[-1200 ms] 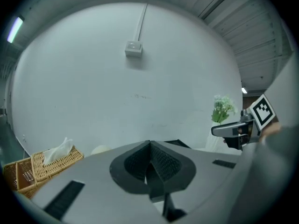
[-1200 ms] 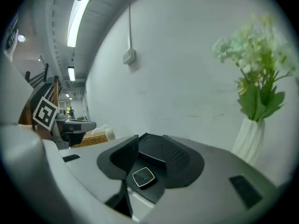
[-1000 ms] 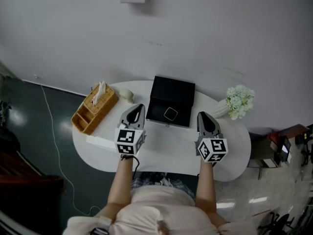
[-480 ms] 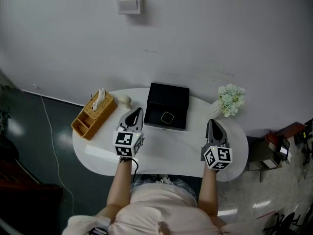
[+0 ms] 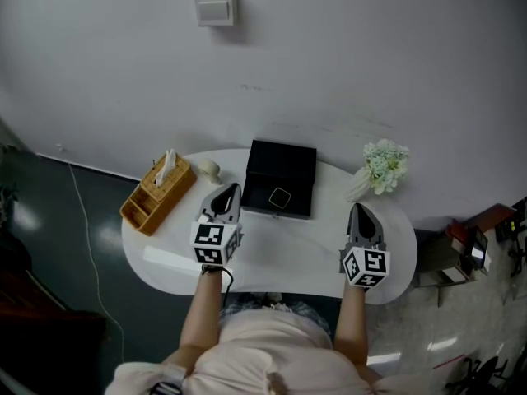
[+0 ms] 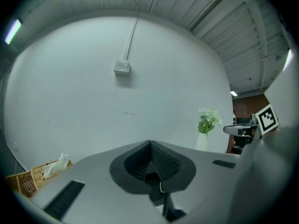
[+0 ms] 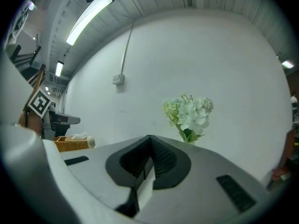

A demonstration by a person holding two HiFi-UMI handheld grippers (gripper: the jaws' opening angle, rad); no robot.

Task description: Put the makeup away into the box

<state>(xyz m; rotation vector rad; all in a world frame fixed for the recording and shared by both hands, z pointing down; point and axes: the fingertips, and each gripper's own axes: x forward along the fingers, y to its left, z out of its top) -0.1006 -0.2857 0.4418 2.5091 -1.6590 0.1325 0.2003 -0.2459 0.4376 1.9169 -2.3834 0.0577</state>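
Left claw [image 5: 227,191] and right claw [image 5: 360,212] pressed together, empty, near the table's [image 5: 280,252] front edge. Box [image 5: 280,169] sits centre-back. No makeup visible outside it; stowing judged complete, lid state unclear.

We hold our grey plastic left gripper [image 5: 232,189] and matching right gripper [image 5: 357,211] out level on bare forearms [image 5: 202,307], well apart. Both pairs of jaws are pressed together, nothing between them.

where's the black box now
In the head view the black box sits mid-back on the table, between the wicker basket at left and the flowers at right.
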